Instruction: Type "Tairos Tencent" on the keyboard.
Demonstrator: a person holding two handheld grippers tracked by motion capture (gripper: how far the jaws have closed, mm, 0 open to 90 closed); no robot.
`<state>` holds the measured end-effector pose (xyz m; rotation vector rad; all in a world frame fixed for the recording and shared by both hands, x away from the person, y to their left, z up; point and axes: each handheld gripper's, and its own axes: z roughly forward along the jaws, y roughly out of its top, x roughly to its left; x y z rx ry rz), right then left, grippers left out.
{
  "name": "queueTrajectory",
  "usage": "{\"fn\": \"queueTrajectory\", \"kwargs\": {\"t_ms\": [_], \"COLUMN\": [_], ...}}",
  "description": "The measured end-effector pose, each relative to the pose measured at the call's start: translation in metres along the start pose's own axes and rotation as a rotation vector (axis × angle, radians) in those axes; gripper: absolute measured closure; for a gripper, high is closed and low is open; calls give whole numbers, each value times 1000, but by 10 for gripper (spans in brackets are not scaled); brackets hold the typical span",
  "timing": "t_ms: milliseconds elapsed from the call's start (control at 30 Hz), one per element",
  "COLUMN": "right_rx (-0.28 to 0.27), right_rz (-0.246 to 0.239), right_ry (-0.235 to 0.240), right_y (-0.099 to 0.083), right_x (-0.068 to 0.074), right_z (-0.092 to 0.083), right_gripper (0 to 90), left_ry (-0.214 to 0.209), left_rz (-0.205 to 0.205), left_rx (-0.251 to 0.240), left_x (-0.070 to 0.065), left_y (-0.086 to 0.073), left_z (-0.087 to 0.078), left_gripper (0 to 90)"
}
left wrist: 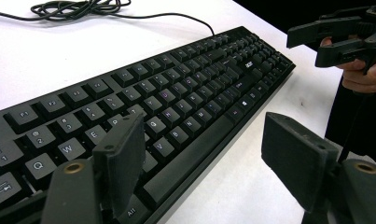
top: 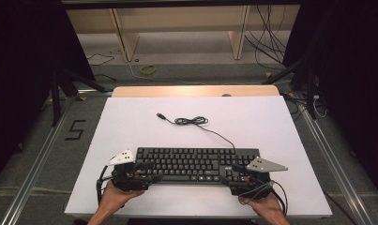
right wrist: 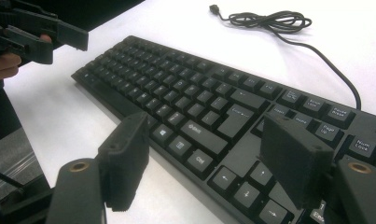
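Keyboard [top: 196, 164] flat on white table [top: 130, 126], long axis left to right, 1 hand-held gripper at each end.

Left hand-held gripper [top: 147, 172] spread over the near-left corner, 1 jaw above the keys, 1 off the front edge; right hand-held gripper [top: 238, 173] spread likewise at the arrow keys, equally near. Cable [top: 191, 121] coiled behind. Contact with the case hard to make out; jaw tips hidden from above.
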<state>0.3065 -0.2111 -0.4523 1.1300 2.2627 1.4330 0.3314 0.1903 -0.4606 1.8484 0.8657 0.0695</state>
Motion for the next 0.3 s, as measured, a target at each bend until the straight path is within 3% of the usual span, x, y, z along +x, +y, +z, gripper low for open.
{"fn": "queueTrajectory", "kwargs": {"t_ms": [300], "right_rx": [-2], "right_rz": [1], "right_ry": [-1], "right_y": [0], "right_x": [0], "right_z": [0], "right_gripper": [330], "left_ry": [4], "left_rz": [2], "left_rx": [2], "left_x": [0], "left_y": [0], "left_z": [1], "left_gripper": [296]}}
